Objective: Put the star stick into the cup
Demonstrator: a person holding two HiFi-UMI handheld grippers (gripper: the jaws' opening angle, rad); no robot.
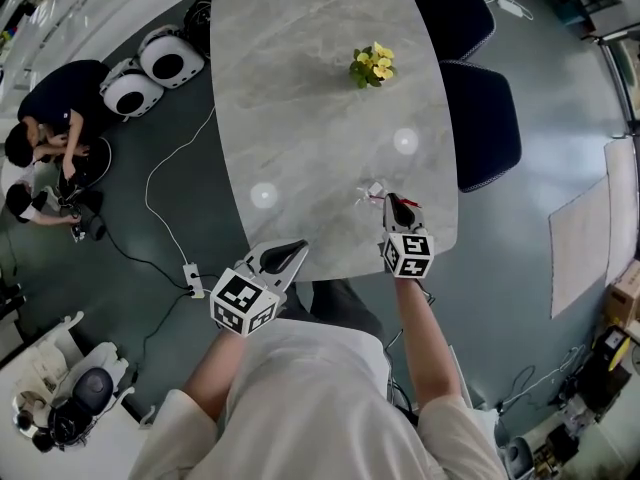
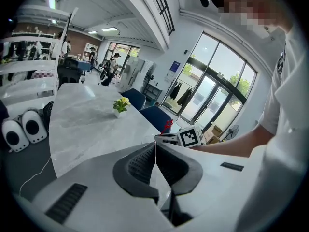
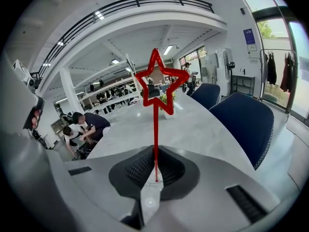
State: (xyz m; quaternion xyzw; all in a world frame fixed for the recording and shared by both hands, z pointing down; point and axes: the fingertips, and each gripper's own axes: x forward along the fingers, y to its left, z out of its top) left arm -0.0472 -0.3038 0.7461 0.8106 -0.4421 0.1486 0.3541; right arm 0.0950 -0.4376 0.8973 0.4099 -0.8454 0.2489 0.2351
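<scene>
Grip matters: right tool [image 3: 155, 178] pinches the thin red star-topped stick [image 3: 155, 88] by its lower end, star standing ahead of the tips above the grey marble tabletop [image 3: 207, 124]; left tool [image 2: 155, 151] closed, empty; cup not clearly visible; centre the stick over its mouth before releasing.

star stick [image 3: 155, 88]: red, in right hand-held gripper [image 3: 155, 164] | shell: pale grey; pads [image 3: 137, 170]: black, ribbed | marker cube [image 1: 408, 254]: black-and-white squares | surface [image 1: 300, 88] ahead of it: pale grey, marble-veined | flowers [image 1: 373, 65] further ahead: yellow, green leaves | chair [image 3: 241, 117] to its right: navy
</scene>
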